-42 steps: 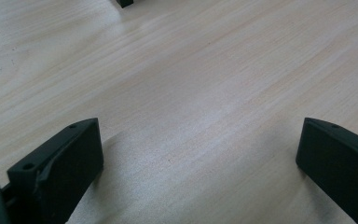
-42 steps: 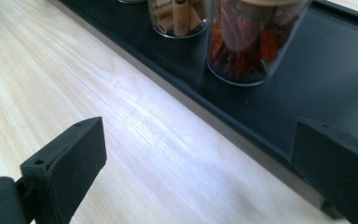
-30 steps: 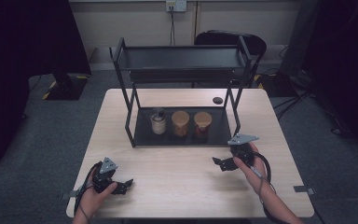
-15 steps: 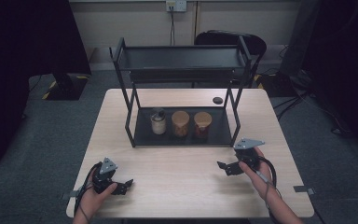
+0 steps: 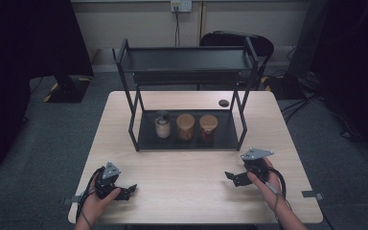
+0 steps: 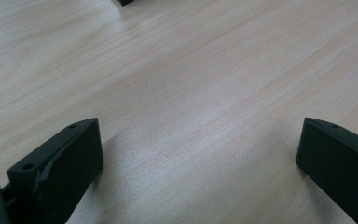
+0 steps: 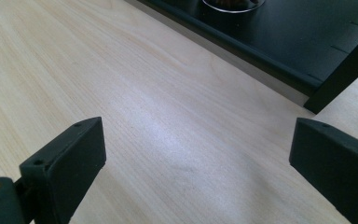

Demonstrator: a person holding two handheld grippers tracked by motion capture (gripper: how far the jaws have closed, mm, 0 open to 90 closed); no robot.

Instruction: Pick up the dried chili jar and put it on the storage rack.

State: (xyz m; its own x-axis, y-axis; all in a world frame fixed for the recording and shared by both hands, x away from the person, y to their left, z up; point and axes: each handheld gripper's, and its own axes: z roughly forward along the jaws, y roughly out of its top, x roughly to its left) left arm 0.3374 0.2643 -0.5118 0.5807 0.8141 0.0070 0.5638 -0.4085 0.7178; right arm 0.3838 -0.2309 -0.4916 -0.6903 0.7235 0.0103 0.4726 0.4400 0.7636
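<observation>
Blocky black hand-held gripper [image 5: 231, 176] jaws gape over smooth pale-grained wooden table [image 5: 191, 177].

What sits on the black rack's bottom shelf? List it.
On the rack's bottom shelf stand three jars in a row: a white jar, a brown-lidded jar and a reddish jar. Their contents are too small to tell.

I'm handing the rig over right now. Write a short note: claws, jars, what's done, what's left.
Left claw: open, holding nothing, low over the table near its front left.
Right claw: open, holding nothing, near the front right, aimed toward the rack.
Three jars stand in a row on the rack's bottom shelf: white jar, middle jar, right jar.
Done: nothing gripped.
Left: probably reach for a jar.
</observation>
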